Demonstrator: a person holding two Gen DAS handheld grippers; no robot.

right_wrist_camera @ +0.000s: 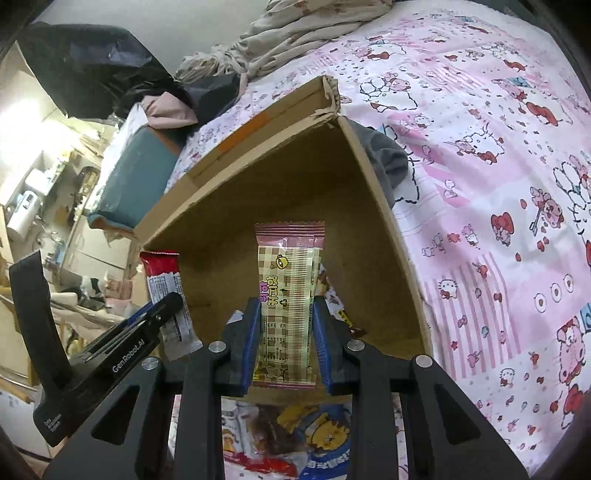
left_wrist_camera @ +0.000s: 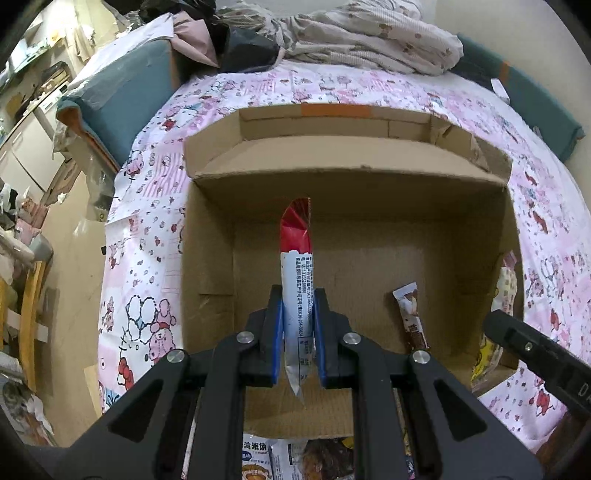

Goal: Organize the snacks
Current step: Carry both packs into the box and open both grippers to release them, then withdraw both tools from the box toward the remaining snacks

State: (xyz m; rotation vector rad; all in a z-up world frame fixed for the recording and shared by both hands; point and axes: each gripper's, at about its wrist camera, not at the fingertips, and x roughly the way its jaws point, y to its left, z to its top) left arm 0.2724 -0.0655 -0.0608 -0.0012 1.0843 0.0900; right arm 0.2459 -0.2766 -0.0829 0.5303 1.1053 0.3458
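An open cardboard box lies on the pink cartoon bedspread. My left gripper is shut on a red and white snack packet, held upright over the box's inside. My right gripper is shut on a cream and pink checked snack bar, held over the box near its right wall. A brown and white snack bar lies inside the box at the right. The left gripper and its red packet show at the left of the right wrist view.
Loose snack packets lie on the bedspread in front of the box, also under the left gripper. Crumpled bedding and a teal cushion lie beyond the box. The bed's left edge drops to a cluttered floor.
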